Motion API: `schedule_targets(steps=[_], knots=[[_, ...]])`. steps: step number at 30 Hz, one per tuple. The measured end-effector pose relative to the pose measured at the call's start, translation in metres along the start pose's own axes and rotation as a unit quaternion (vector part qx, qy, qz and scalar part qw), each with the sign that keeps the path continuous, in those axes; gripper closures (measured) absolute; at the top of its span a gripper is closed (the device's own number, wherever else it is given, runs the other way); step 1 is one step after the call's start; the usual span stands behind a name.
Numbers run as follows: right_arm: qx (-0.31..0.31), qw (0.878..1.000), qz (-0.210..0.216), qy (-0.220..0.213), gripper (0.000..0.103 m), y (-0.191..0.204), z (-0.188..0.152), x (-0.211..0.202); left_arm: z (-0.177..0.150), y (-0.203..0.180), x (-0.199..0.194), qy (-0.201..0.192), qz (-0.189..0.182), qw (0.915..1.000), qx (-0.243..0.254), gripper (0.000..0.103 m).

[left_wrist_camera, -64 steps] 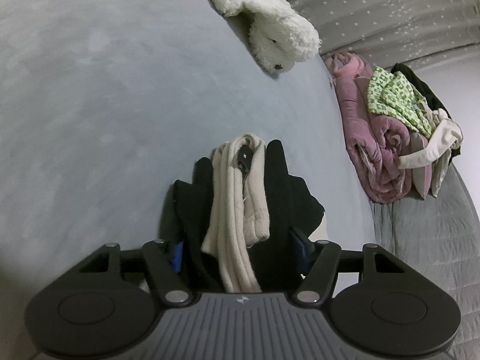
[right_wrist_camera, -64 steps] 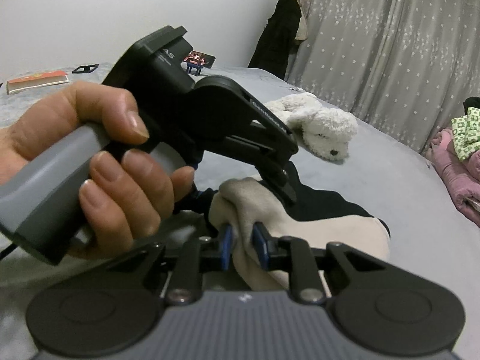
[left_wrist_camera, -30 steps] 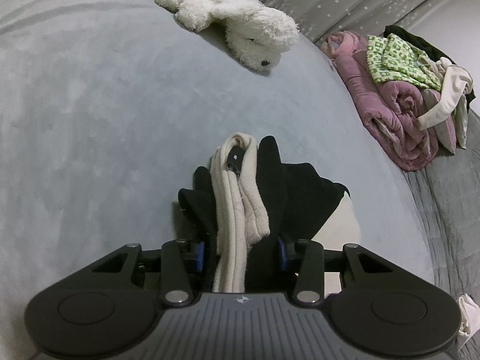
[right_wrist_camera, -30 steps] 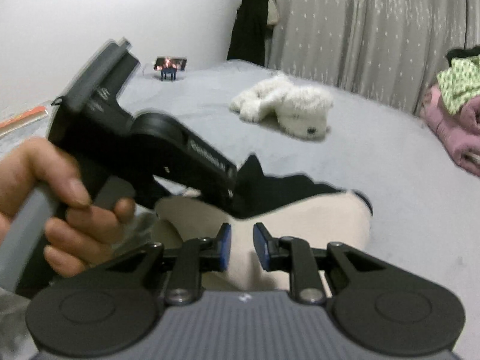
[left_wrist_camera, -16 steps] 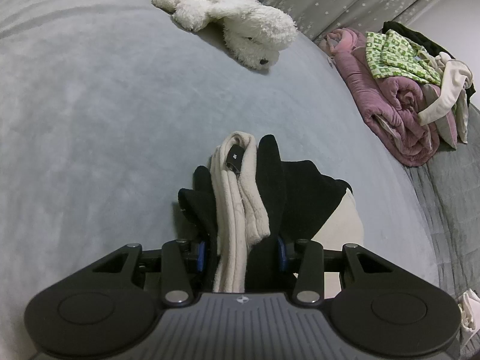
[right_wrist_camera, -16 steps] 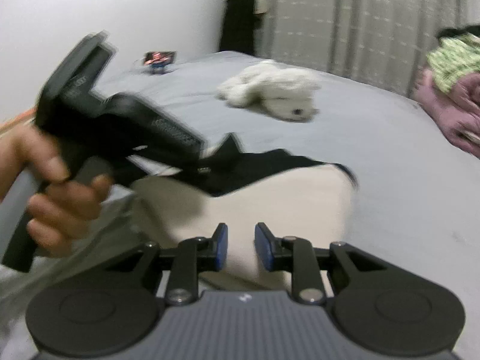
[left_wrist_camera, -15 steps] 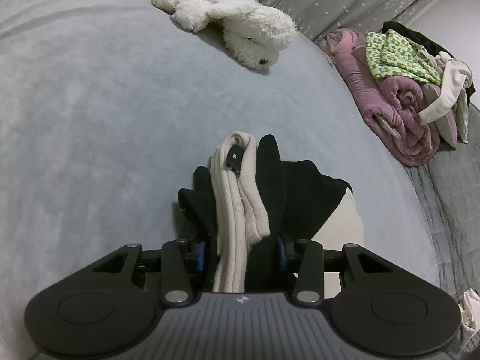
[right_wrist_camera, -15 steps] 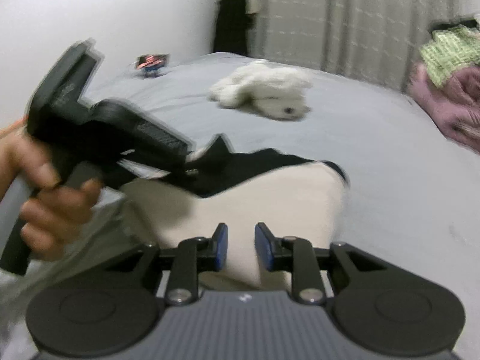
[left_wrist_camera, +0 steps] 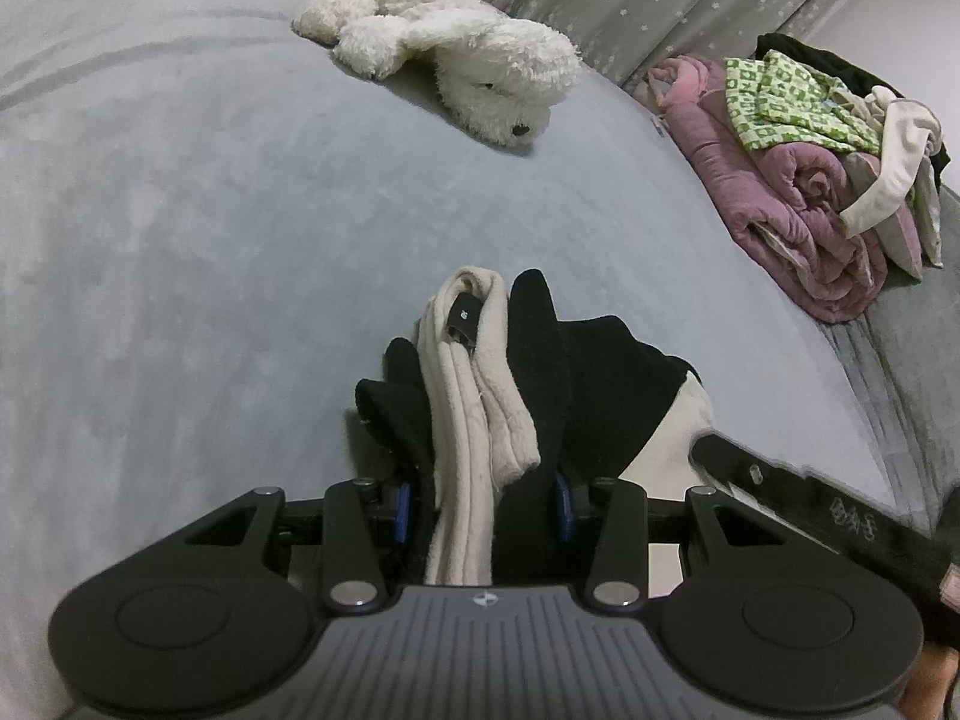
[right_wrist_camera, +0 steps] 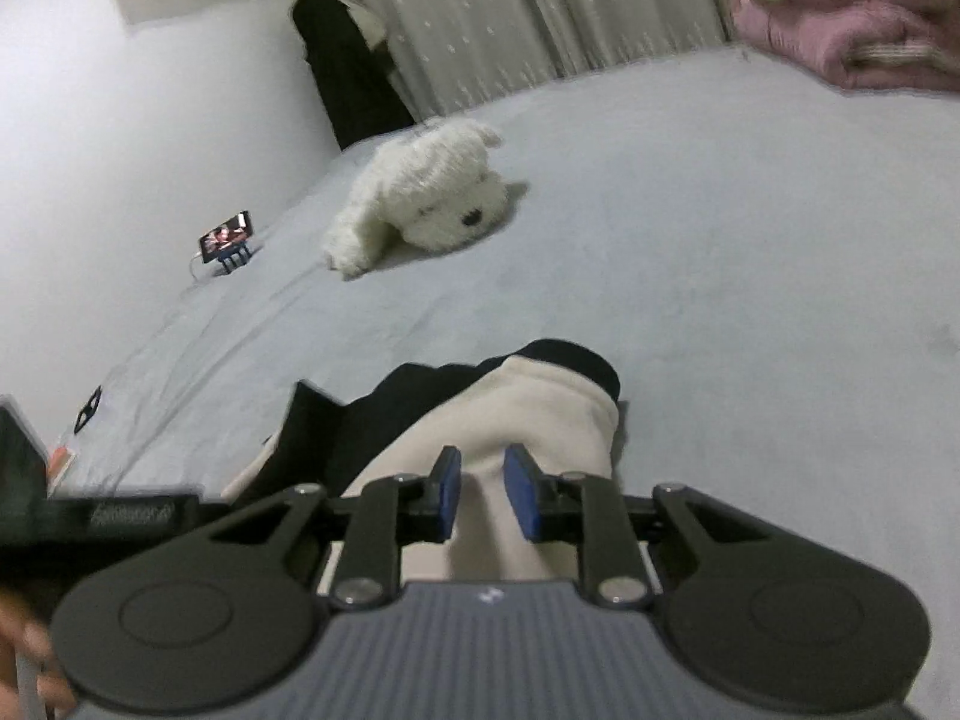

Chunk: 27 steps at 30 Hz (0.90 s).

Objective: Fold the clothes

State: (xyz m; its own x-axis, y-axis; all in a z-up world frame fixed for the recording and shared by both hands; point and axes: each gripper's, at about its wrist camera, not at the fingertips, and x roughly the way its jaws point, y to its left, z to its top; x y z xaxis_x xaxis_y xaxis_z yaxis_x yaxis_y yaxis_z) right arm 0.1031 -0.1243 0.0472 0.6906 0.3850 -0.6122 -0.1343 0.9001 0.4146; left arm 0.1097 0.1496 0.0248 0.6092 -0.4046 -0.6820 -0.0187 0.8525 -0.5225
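A cream and black garment (left_wrist_camera: 480, 396) is bunched up on the grey bed. My left gripper (left_wrist_camera: 480, 507) is shut on its folded edge, cream and black layers standing up between the blue pads. In the right wrist view the same garment (right_wrist_camera: 528, 414) lies in front of my right gripper (right_wrist_camera: 483, 498), whose jaws are nearly closed and pinch a cream fold. The right gripper's body shows at the lower right of the left wrist view (left_wrist_camera: 810, 498); the left gripper's body shows at the left edge of the right wrist view (right_wrist_camera: 108, 516).
A white plush dog (left_wrist_camera: 456, 48) lies further back on the grey bed (left_wrist_camera: 180, 210). A pile of pink blanket and clothes (left_wrist_camera: 822, 168) sits at the right. A phone on a stand (right_wrist_camera: 228, 240) is near the wall. Curtains hang behind.
My right gripper has swung right and round, so the left gripper and hand slid to its view's left edge. The left gripper holds still, clamped on the garment since about a second ago.
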Motion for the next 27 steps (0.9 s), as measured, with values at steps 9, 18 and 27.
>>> schedule_targets(steps=[9, 18, 27], knots=[[-0.01, 0.998, -0.059, 0.004, 0.087, -0.012, 0.025, 0.044, 0.0, 0.002, 0.001, 0.001, -0.002, 1.0, 0.001, 0.062], [0.1, 0.994, -0.038, -0.014, 0.067, -0.05, -0.013, -0.011, 0.0, 0.001, 0.001, 0.001, 0.002, 1.0, 0.0, 0.062], [0.164, 0.985, 0.043, 0.005, 0.052, -0.057, -0.039, -0.032, -0.001, 0.0, 0.002, 0.0, 0.002, 1.0, 0.0, 0.062]])
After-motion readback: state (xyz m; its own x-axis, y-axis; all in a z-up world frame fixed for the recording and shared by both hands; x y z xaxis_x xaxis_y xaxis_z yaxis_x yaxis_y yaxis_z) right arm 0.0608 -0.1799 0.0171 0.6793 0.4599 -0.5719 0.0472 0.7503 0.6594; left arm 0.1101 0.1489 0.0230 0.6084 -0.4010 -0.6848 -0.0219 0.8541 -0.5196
